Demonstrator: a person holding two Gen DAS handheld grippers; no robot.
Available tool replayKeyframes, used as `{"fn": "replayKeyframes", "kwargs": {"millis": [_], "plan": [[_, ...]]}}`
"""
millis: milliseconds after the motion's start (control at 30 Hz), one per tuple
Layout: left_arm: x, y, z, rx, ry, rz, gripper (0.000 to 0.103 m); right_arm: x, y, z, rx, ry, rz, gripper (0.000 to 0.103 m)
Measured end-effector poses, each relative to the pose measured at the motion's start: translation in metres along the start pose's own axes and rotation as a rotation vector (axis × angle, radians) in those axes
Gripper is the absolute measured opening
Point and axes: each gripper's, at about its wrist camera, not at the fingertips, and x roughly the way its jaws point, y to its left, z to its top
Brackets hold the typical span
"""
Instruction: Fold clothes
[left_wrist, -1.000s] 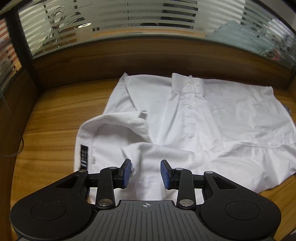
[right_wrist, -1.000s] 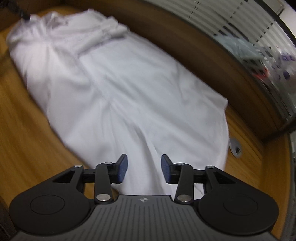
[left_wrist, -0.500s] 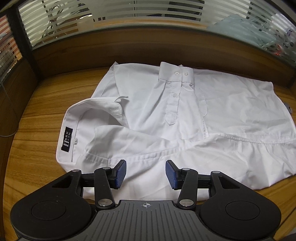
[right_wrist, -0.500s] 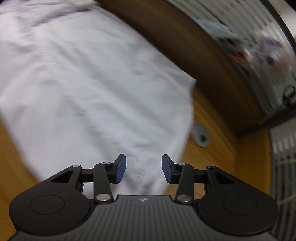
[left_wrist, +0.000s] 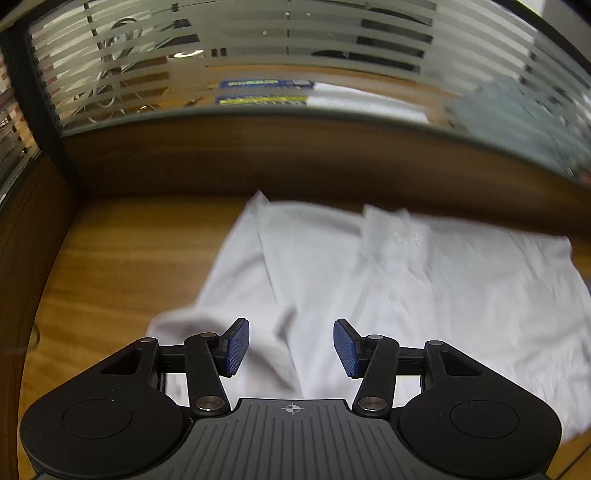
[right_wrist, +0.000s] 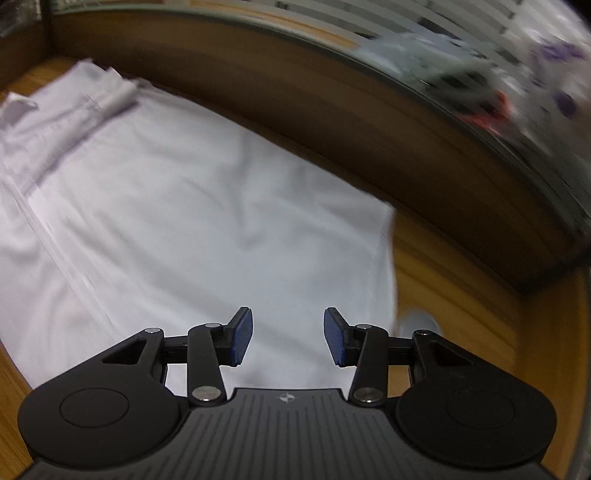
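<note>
White dress shirt lies flat on wooden table. Left tongs over its collar end, jaws opening, nothing between. Right tongs apart, empty, near hem. Label writing too blurred to read.

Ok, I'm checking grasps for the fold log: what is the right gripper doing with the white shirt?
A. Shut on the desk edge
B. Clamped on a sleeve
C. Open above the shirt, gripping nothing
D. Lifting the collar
C: the right gripper has its blue pads apart, with the white shirt lying flat beneath, unpinched.
</note>
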Motion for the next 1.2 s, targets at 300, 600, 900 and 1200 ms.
{"fn": "replayKeyframes", "kwargs": {"millis": [300, 600, 900, 1200], "plan": [[0.077, 0.042, 0.073, -0.124, 0.029, -0.031, 0.054, 0.062, 0.001, 0.093, -0.109, -0.004, 0.1, 0.057], [0.146, 0.051, 0.103, -0.248, 0.08, -0.046, 0.054, 0.135, -0.014, 0.153, -0.17, 0.022, 0.152, 0.057], [0.171, 0.04, 0.103, -0.261, 0.076, -0.035, 0.036, 0.157, -0.024, 0.166, -0.178, -0.001, 0.21, 0.064], [0.17, 0.027, 0.086, -0.246, 0.076, -0.061, 0.003, 0.163, -0.022, 0.176, -0.22, 0.001, 0.303, 0.029]]}}
